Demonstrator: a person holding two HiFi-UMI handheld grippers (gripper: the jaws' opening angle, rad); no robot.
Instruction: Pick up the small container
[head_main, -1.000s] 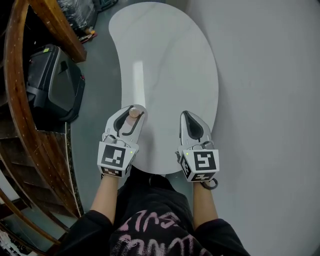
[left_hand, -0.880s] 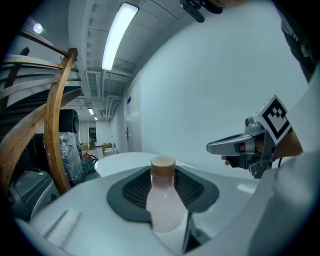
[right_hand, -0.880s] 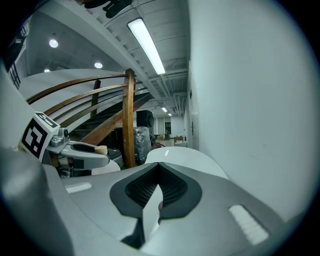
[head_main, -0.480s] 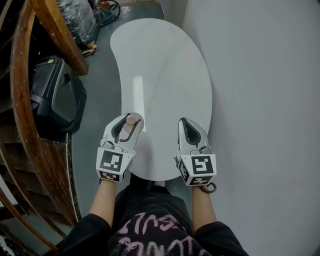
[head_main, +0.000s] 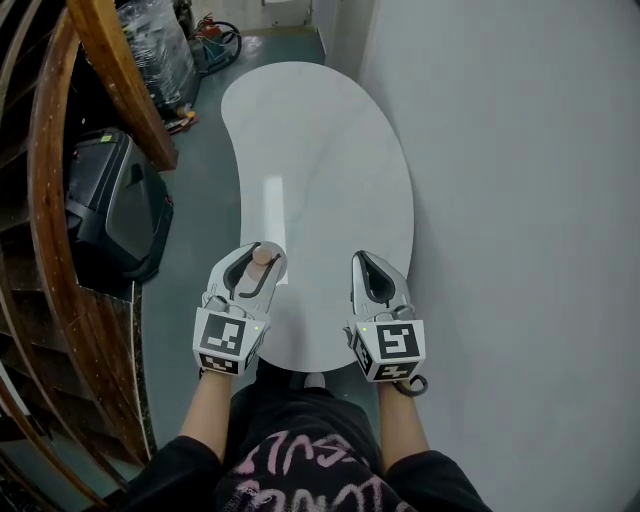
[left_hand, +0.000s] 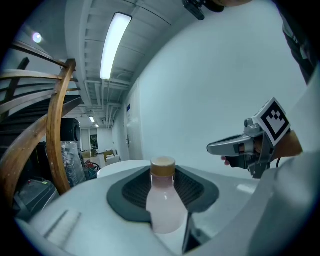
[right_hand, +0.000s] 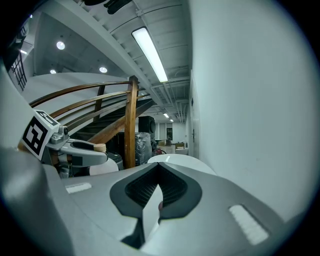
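Note:
A small pale-pink bottle (left_hand: 164, 205) with a tan cap (head_main: 263, 256) sits upright between the jaws of my left gripper (head_main: 262, 254), which is shut on it. It is held over the near left part of the white kidney-shaped table (head_main: 320, 150); whether its base touches the top is hidden. My right gripper (head_main: 368, 260) is beside it to the right over the same table end. Its dark pads (right_hand: 165, 189) are pressed together with nothing between them. In the left gripper view the right gripper (left_hand: 235, 146) shows at the right.
A grey wall (head_main: 520, 200) runs close along the table's right side. On the floor to the left stand a black case (head_main: 110, 200) and a curved wooden stair rail (head_main: 45, 260). A plastic-wrapped bundle (head_main: 160, 40) lies beyond the table's far left.
The head view has drifted, so the table sits a little farther up. Both grippers keep nearly the same place over its near end, and the bottle stays in the left one.

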